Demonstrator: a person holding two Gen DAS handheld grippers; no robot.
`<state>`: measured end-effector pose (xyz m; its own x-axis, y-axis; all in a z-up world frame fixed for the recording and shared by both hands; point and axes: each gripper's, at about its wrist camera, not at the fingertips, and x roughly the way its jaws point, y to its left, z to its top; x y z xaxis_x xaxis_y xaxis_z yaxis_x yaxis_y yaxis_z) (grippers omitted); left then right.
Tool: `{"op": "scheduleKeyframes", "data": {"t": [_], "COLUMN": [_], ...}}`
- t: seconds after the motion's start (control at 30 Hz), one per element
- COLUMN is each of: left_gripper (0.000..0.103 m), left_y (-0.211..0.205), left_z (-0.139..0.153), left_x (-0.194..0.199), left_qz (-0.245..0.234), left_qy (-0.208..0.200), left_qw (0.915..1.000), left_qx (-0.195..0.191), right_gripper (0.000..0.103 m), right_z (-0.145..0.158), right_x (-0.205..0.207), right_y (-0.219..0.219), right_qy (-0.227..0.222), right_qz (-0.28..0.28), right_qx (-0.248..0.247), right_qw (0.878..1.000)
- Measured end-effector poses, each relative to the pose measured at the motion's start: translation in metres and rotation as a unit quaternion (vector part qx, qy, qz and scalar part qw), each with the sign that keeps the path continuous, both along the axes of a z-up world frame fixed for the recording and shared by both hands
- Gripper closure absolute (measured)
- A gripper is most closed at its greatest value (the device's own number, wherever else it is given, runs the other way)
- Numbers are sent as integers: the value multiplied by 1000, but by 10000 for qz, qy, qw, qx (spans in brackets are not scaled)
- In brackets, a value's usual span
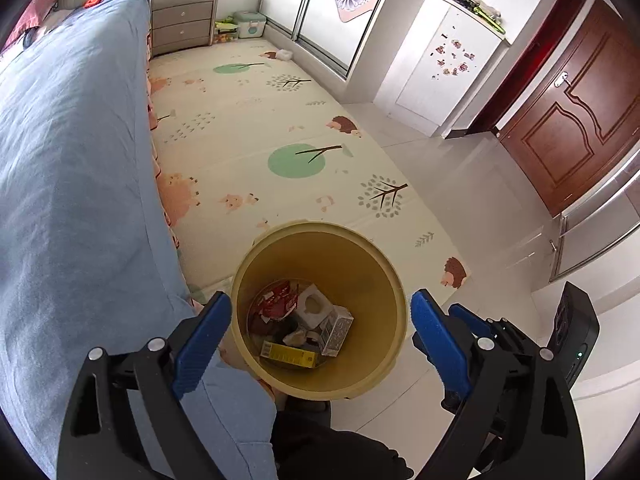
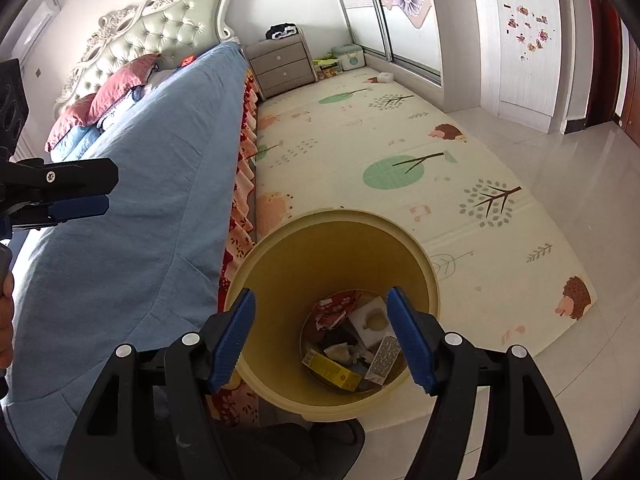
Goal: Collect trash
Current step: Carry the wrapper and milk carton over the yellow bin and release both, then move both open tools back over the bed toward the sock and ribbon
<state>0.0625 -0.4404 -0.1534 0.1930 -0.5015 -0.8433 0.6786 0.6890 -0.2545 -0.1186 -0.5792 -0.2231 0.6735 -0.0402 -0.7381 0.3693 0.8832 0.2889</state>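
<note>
A yellow bin [image 1: 320, 264] [image 2: 320, 256] stands on the floor beside the bed, right below both grippers. At its bottom lie a red wrapper [image 1: 280, 300] [image 2: 334, 306], a white foam piece [image 1: 314, 306] [image 2: 372, 318], a small grey carton [image 1: 336, 330] [image 2: 386, 354] and a yellow box [image 1: 288, 354] [image 2: 332, 370]. My left gripper [image 1: 320, 300] hangs over the bin's mouth, open wide, nothing between its blue pads. My right gripper [image 2: 320, 296] is open above the bin too, and holds nothing.
A bed with a blue cover [image 1: 72, 160] runs along the left. A patterned play mat [image 1: 280, 120] stretches ahead to a nightstand [image 1: 182, 22]. A small white object [image 1: 285, 54] lies at the mat's far end. A wooden door [image 1: 580, 120] is on the right.
</note>
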Motion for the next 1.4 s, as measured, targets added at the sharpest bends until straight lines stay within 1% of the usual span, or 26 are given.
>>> {"op": "scheduleKeyframes", "data": {"t": [0.07,0.17,0.23,0.3,0.37,0.47,0.53,0.57,0.67,0.83,0.9,0.97,1.0,1.1,1.17,1.33,1.4], "left_gripper": [12,11,10,8,6,4,4,4,4,4,4,4,4,4,4,4,4], "left_y": [5,18,31,48,70,106,133,146,190,261,287,309,318,338,347,362,365], "left_z": [8,22,32,41,51,63,71,75,87,96,98,97,97,93,92,90,90], "left_x": [-5,-12,-15,-17,-21,-24,-23,-20,-11,15,26,35,39,49,54,68,78], "left_qz": [-33,23,62,137,292,467,656,762,1127,1811,2111,2406,2489,2591,2605,2533,2501], "left_qy": [-193,-623,-860,-1068,-1299,-1555,-1735,-1815,-2038,-2197,-2243,-2357,-2351,-2253,-2247,-2120,-2084], "left_qw": [9998,9980,9963,9942,9910,9862,9820,9798,9722,9586,9514,9415,9395,9391,9387,9438,9455], "left_qx": [-1,23,7,-31,-168,-332,-349,-344,-237,-43,47,116,136,171,200,74,119], "right_gripper": [35,32,31,28,26,24,20,15,12,11,11,11,11,11,11,11,11], "right_z": [9,25,38,51,62,78,88,93,107,126,133,138,140,145,148,154,154], "right_x": [-1,0,1,4,8,20,30,36,48,73,81,90,94,107,119,154,169], "right_y": [6,16,25,37,50,71,89,99,131,180,195,210,217,235,248,274,282], "right_qy": [-50,-206,-336,-476,-605,-795,-895,-934,-1080,-1300,-1432,-1510,-1534,-1560,-1494,-1224,-1170], "right_qz": [122,205,298,461,583,810,998,1114,1480,1971,2068,2193,2237,2402,2531,2859,2906], "right_qx": [-65,-203,-301,-433,-582,-657,-749,-813,-987,-1102,-1183,-1271,-1302,-1284,-1250,-1148,-1165], "right_qw": [9999,9994,9985,9969,9948,9914,9881,9860,9781,9655,9606,9555,9537,9495,9476,9435,9425]}}
